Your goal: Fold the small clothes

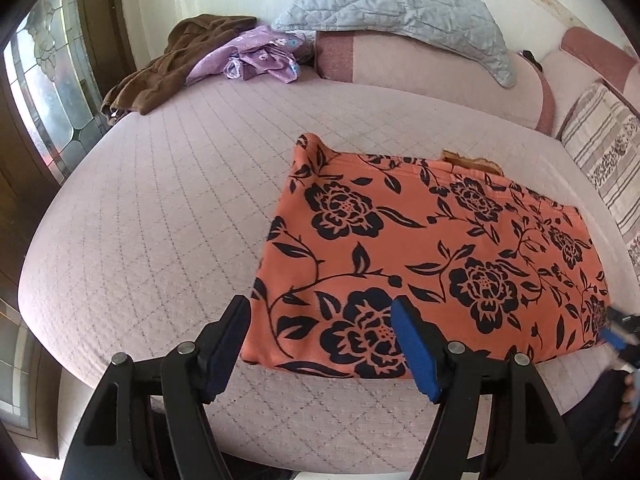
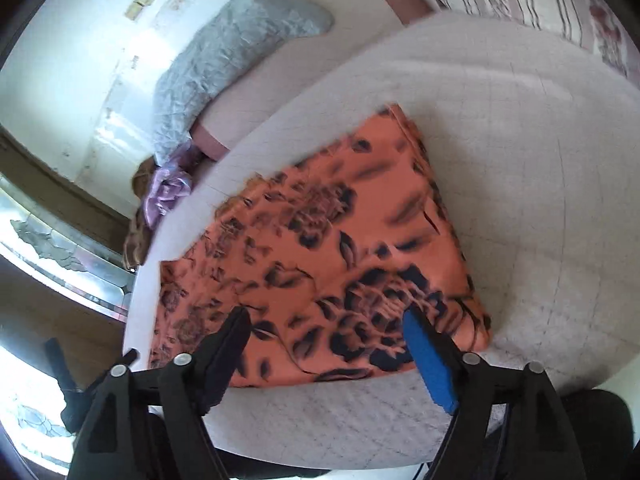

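An orange garment with a black flower print (image 1: 432, 256) lies folded in a flat rectangle on the quilted pale bed cover (image 1: 160, 208). My left gripper (image 1: 320, 312) is open and empty, just above the garment's near left corner. My right gripper (image 2: 326, 322) is open and empty over the garment's (image 2: 320, 240) near edge; the right wrist view is blurred. The right gripper's tip also shows at the right edge of the left wrist view (image 1: 620, 330), beside the garment's near right corner.
A brown garment (image 1: 160, 76) and a purple flowered one (image 1: 256, 58) lie crumpled at the bed's far left. A grey quilted pillow (image 1: 396, 12) rests on pink bolsters (image 1: 440, 76) at the back. A striped cushion (image 1: 604, 152) stands at the right. A glass door (image 1: 44, 92) is left.
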Available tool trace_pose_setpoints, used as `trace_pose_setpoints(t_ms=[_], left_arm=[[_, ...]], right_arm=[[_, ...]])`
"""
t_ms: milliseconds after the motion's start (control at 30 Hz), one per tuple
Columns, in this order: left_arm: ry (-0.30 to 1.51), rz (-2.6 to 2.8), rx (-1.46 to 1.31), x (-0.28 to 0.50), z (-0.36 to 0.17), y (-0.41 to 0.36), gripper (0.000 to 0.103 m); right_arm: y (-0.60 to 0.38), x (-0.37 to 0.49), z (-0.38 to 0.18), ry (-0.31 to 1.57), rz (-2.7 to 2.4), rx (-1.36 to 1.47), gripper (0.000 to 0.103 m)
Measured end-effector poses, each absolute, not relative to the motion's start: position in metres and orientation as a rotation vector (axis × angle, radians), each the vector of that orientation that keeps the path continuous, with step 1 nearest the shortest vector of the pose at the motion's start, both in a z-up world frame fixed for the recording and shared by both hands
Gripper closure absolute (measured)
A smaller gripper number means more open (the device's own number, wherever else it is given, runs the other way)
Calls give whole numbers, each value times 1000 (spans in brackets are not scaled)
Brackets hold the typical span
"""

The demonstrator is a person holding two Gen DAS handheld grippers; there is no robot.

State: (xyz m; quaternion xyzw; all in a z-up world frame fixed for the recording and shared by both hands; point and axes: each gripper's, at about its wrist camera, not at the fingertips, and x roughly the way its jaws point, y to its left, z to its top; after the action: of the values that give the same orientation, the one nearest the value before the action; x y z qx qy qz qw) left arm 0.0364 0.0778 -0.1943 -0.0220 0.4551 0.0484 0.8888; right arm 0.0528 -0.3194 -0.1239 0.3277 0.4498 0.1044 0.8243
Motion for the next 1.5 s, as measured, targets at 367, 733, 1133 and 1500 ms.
trace_pose_setpoints(t_ms=[367,733,1133,1500], left_arm=[[957,57,-66,44,-208,58,30],[969,-45,0,80,-220,-15,30],[1002,-2,105,93,-255,-31,27],[991,-5,117,97,-260,-32,26]], right_arm=[[-331,10,-144,951,184,992,24],[-341,39,-163,910,99,1079,88],[-344,30,-152,958,97,856,72],[-397,72,-102,861,117,807,31]])
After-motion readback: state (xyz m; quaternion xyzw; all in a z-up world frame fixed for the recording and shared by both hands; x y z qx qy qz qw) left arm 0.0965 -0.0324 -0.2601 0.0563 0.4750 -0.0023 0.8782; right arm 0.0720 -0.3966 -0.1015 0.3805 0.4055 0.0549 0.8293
